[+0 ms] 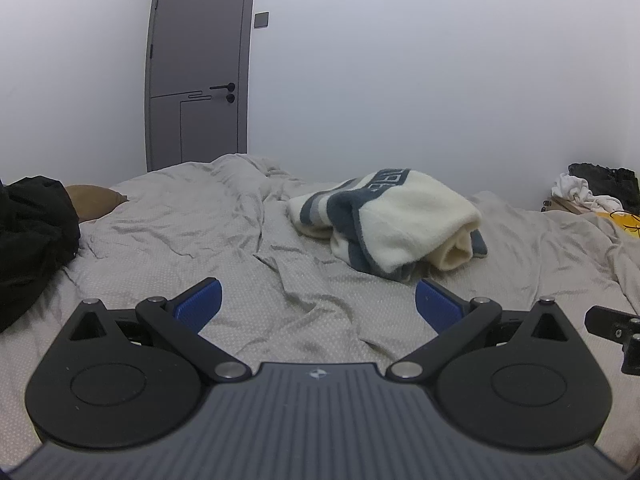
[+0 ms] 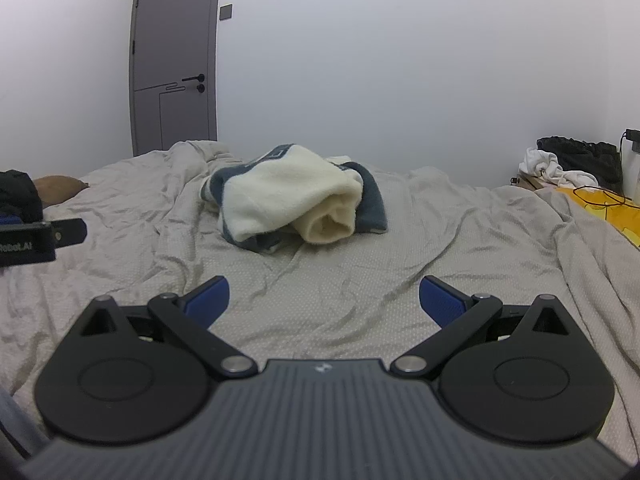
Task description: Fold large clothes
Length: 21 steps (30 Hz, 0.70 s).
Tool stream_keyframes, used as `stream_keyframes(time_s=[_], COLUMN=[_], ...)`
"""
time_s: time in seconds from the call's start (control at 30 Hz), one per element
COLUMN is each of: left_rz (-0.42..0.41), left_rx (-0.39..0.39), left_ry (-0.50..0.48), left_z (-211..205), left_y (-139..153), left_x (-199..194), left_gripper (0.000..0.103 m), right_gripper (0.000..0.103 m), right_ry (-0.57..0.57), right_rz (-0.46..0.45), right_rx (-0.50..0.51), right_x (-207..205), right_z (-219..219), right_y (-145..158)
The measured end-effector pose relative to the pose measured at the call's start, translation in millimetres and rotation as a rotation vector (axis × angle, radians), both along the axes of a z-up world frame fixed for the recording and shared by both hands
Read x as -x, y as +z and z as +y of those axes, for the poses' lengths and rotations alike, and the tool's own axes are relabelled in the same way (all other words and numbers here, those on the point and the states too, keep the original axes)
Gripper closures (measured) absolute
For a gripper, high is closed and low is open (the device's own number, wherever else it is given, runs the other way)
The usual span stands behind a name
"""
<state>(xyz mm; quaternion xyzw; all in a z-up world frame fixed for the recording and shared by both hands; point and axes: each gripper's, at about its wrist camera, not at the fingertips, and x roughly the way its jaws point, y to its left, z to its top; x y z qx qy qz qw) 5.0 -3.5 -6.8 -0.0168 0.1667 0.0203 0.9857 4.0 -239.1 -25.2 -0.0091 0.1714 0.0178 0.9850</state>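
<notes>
Left wrist view takes in a wide bed [image 1: 168, 240] under a wrinkled grey cover, with a grey door [image 1: 196, 68] in the far wall. On the bed, ahead and a little to the right, lies the garment to fold: a cream and blue fleece [image 1: 392, 220], bunched in a loose heap with one end rolled over itself. From the right wrist view the fleece [image 2: 296, 204] sits ahead and slightly left, well apart from both tools. A black heap of clothes [image 1: 32, 240] rests at the bed's left edge, and more laundry [image 2: 576, 164] is piled off to the right. The left claw [image 1: 318, 300] hovers over the cover with its jaws spread wide and nothing between them; the right claw [image 2: 324, 296] is likewise spread and empty. Folding looks not yet begun. The next move probably calls for reaching forward to the heap, pinching two edges or corners, and spreading the fleece flat.
</notes>
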Motion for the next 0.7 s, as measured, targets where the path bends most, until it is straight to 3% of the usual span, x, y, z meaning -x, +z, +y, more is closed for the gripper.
stream_keyframes(time_s=[0.7], left_rz=[-0.01], left_rx=[0.01], left_ry=[-0.023], left_z=[-2.9], left_y=[-2.5], left_x=[0.0], left_gripper=[0.0], right_gripper=[0.0], right_ry=[-0.007], right_rz=[0.013], right_rx=[-0.017], right_x=[1.9], right_z=[-6.2], right_y=[2.1])
